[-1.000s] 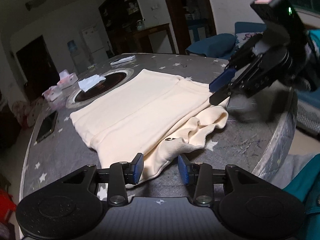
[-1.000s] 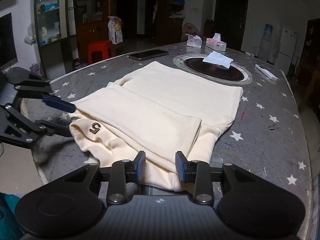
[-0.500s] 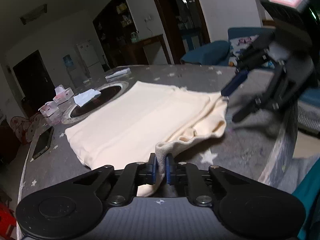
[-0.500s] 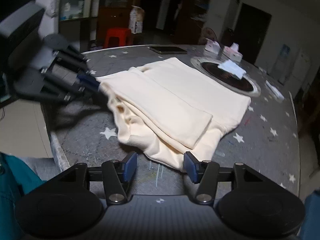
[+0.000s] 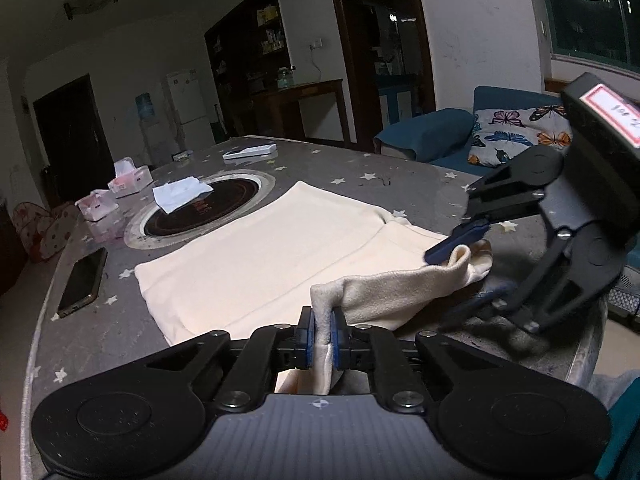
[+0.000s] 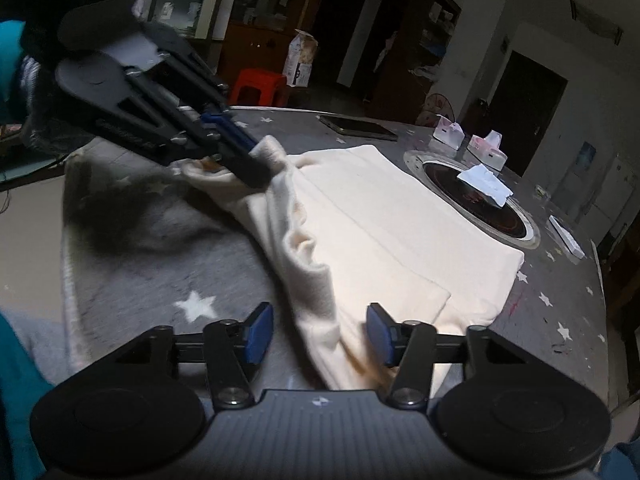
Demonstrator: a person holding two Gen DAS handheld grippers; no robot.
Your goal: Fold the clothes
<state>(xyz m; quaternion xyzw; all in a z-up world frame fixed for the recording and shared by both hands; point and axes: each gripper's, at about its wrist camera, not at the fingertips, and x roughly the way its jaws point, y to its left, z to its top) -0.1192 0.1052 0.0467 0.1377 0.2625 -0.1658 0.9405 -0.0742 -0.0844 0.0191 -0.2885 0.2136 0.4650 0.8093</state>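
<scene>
A cream garment (image 5: 256,256) lies folded flat on the grey star-patterned table (image 5: 104,344). My left gripper (image 5: 322,332) is shut on the garment's near edge, which stands up in a ridge between its blue pads. In the right wrist view the left gripper (image 6: 256,172) holds that edge raised off the table. My right gripper (image 6: 319,334) is open, its fingers wide apart on either side of the bunched hem of the garment (image 6: 360,240). From the left wrist view the right gripper (image 5: 460,276) is at the garment's far corner, one finger above the cloth and one below.
A round black hob (image 5: 200,216) set into the table carries a white tissue (image 5: 180,194). A phone (image 5: 82,282), two tissue boxes (image 5: 130,174) and a white remote (image 5: 250,152) lie beyond. The table's rim (image 5: 584,356) is close on the right, with a blue sofa (image 5: 424,136) behind.
My left gripper shut on the garment's edge and lifted it. My right gripper drew back, opened wider and now straddles the hem at the other corner.
</scene>
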